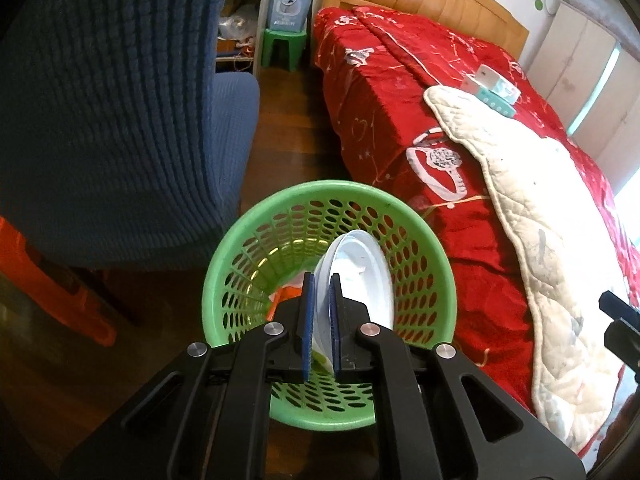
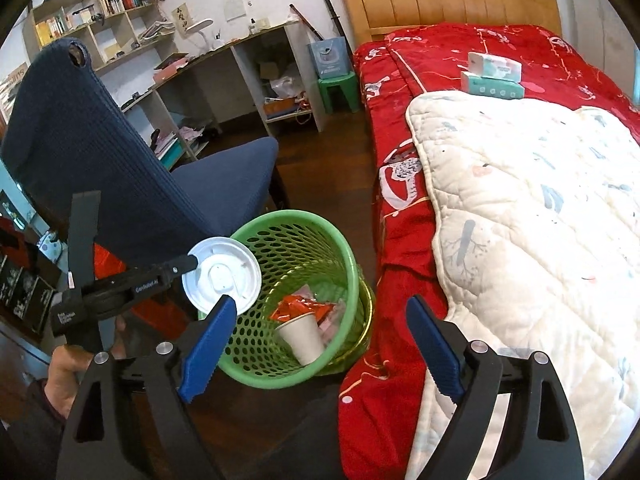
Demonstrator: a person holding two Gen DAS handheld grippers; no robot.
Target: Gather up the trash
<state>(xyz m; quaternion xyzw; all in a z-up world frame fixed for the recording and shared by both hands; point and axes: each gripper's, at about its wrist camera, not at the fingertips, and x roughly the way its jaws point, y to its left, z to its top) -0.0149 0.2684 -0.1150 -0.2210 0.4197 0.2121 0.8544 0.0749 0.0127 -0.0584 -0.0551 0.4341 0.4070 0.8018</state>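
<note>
A green perforated basket (image 1: 332,189) stands on the wooden floor between a chair and the bed. My left gripper (image 1: 320,282) is shut on a round white plastic lid (image 1: 360,264), held edge-on just above the basket's opening. In the right wrist view the same white lid (image 2: 222,276) hangs at the left gripper's tip (image 2: 192,262), over the near left part of the basket's rim (image 2: 296,216). Inside the basket lie a white paper cup (image 2: 302,338) and an orange wrapper (image 2: 304,306). My right gripper (image 2: 320,302) stands open above the basket, with nothing between its blue pads (image 2: 212,340).
A dark blue chair (image 2: 100,152) stands close to the left of the basket. The bed's red cover (image 2: 400,220) with a white quilt (image 2: 540,220) runs along the right, tissue packs (image 2: 494,76) on it. A green stool (image 2: 340,90) and a cluttered desk (image 2: 224,56) stand at the back.
</note>
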